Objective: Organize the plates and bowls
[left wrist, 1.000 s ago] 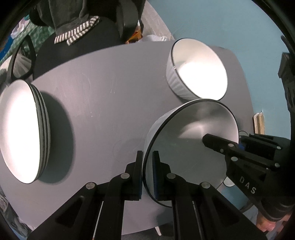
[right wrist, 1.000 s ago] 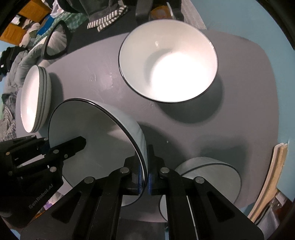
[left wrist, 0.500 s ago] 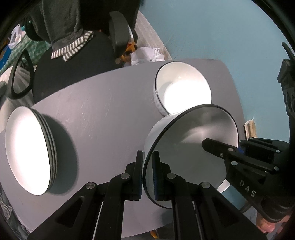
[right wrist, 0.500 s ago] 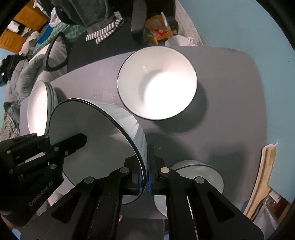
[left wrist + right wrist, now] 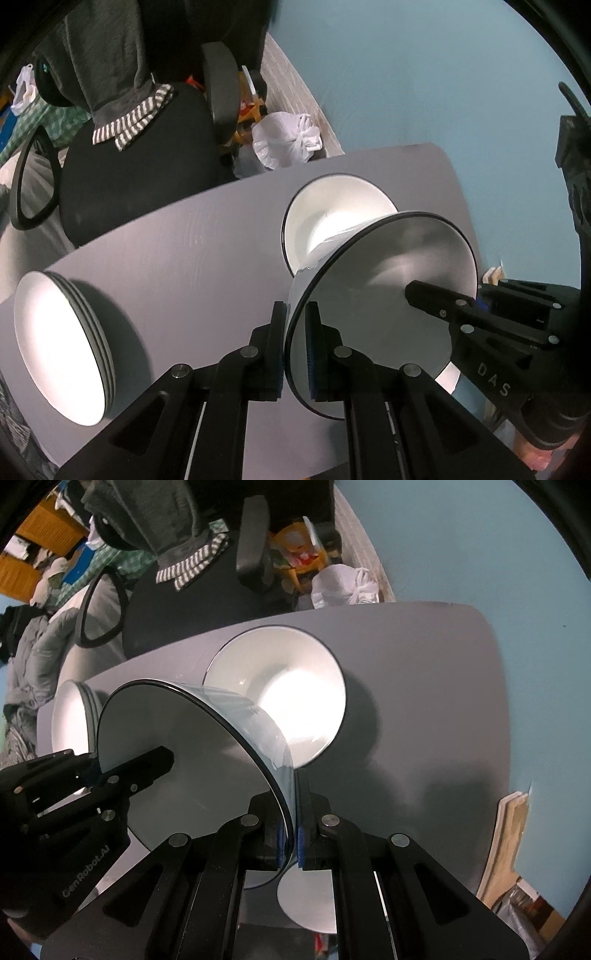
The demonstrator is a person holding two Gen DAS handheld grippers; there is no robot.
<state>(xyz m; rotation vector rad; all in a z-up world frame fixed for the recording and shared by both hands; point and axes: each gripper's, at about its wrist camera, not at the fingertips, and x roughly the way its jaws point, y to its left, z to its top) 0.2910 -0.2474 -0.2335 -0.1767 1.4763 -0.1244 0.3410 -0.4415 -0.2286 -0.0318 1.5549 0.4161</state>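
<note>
1. On the grey table (image 5: 436, 709), the largest surface in view, the crockery is spread out: one white bowl near the far edge, a plate stack at the left end, and another white piece at the near edge, mostly hidden under the right tongs.
2. Held bowl (image 5: 384, 295): in the air above the table, tipped, its dark rim (image 5: 177, 690) facing the cameras. Carried by two opposite points of the rim, which would keep a wide, smooth piece from swinging or slipping from a single pinch.
3. Bowl on the table (image 5: 295, 686): upright, open side up, directly beyond the carried one. Judged to be the nesting target, since the two look alike in shape and size.
4. Plate stack (image 5: 62, 347): several white plates with dark edges, well apart from the bowls. Plates look already sorted, so bowls seem to be the remaining work.
5. Near-edge piece (image 5: 310, 904): only part of a pale disc shows; bowl or plate cannot be told.
6. Left gripper (image 5: 295, 347): clenched on the held bowl's rim, one pad inside the wall, one outside.
7. Right gripper (image 5: 291, 840): likewise clamped on the opposite rim, blue pads either side of the thin wall.
8. Next move, judged: level the bowl over the target before lowering, or the rims could clash.
</note>
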